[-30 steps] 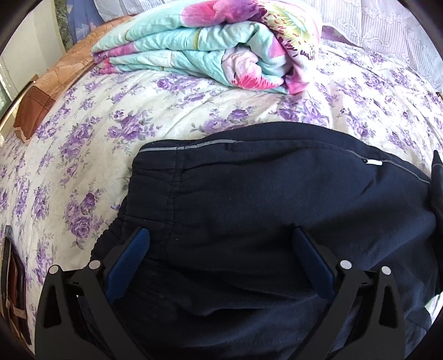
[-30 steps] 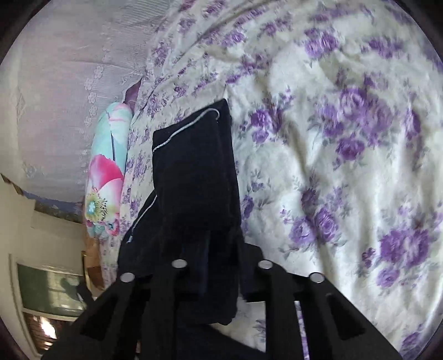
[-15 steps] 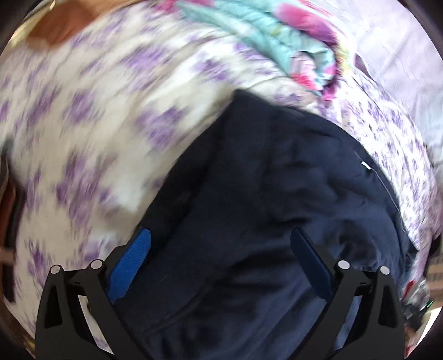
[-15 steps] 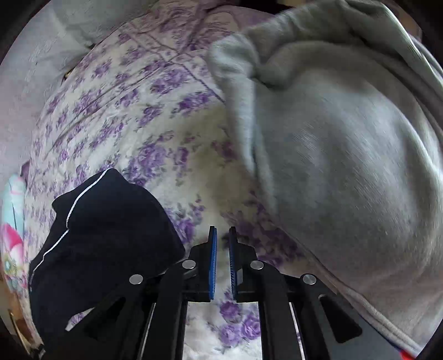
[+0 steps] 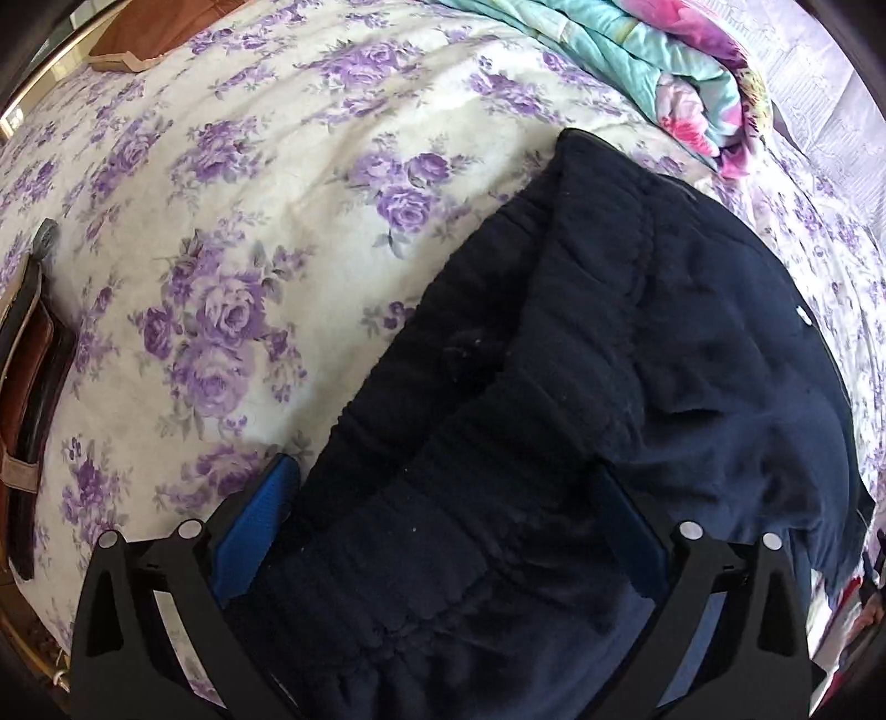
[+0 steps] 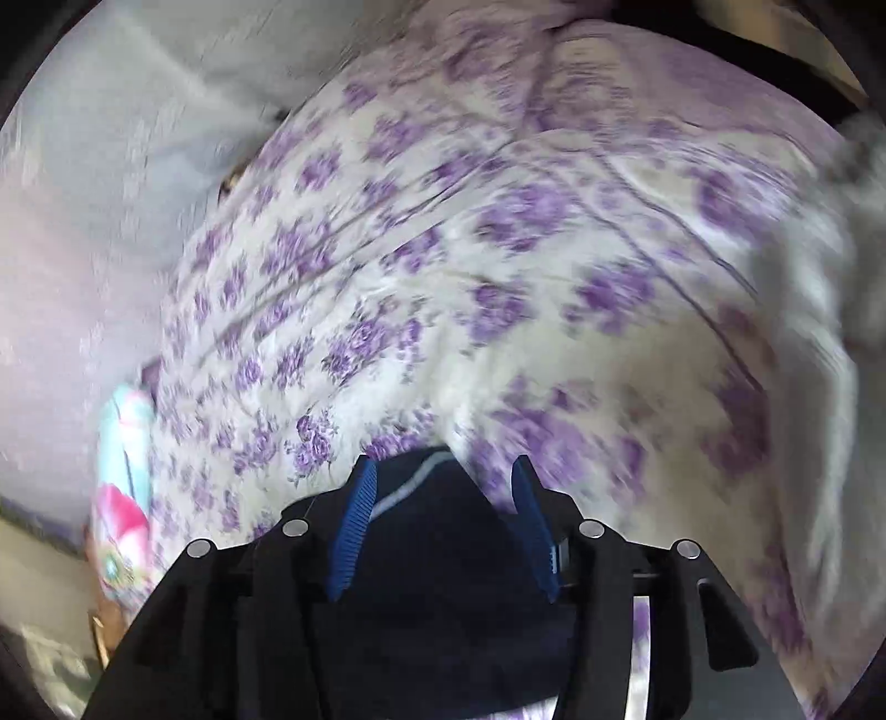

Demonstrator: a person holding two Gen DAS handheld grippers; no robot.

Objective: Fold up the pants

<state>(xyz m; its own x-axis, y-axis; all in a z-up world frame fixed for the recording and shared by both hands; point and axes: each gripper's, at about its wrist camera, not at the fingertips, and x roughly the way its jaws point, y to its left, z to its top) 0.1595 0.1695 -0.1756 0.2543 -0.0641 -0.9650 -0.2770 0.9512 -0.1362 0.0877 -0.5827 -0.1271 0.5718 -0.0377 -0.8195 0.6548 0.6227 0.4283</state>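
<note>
Navy pants [image 5: 609, 387] lie folded on our floral bed [image 5: 249, 221], hiding part of our wide-open left gripper [image 5: 443, 498]. Our right gripper [image 6: 443, 487], blurred, is opening over their edge, gripping nothing.

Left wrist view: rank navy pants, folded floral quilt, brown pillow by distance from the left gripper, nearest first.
1. Navy pants: right under the left gripper, fabric lying between its fingers.
2. Folded floral quilt: beyond the pants, top right on the bed.
3. Brown pillow: far top left corner of the bed.
The quilt and the pillow are close to call; the pillow looks slightly farther.
</note>
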